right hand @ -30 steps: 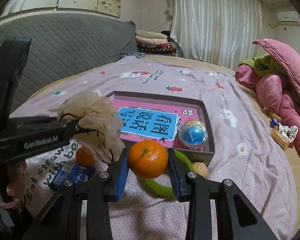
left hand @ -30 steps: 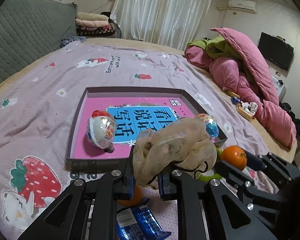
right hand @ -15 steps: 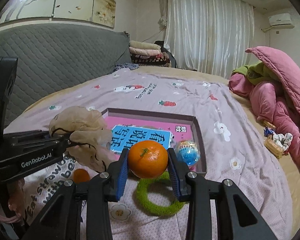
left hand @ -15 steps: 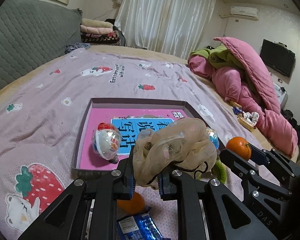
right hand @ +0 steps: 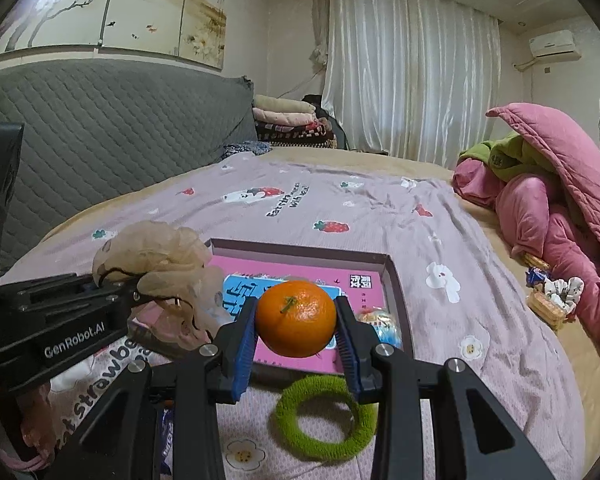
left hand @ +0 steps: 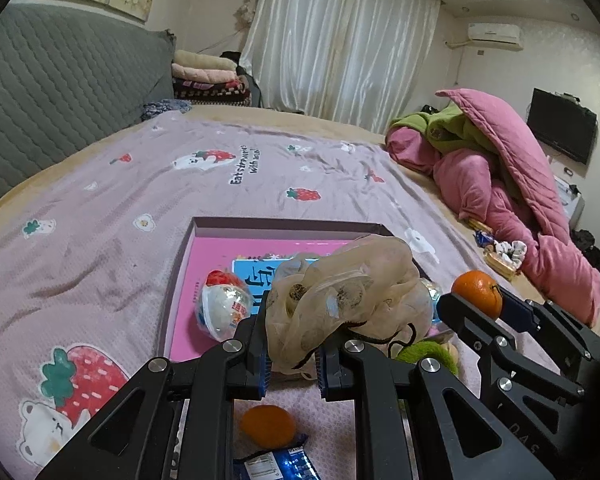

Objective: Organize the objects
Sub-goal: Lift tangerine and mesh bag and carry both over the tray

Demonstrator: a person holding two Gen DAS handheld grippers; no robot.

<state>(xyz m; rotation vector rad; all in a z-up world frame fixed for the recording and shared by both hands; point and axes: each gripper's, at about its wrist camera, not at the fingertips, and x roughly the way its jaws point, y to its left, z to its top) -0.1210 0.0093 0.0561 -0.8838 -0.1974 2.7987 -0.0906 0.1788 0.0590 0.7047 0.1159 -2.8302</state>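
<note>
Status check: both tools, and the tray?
Left tool shut on beige scrunchie. Right tool shut on orange. Tray ahead, nothing blocking.

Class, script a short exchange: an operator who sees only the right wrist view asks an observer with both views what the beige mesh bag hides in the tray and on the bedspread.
Operator: The beige bag in the left tool blocks the left side of the tray. Is anything there?
Observer: Yes. A clear toy egg with a red top lies on the pink floor near the left wall.
Operator: Is there any fruit besides the orange that my right tool grips?
Observer: A second orange lies loose on the bedspread, outside the tray on its near side.
</note>
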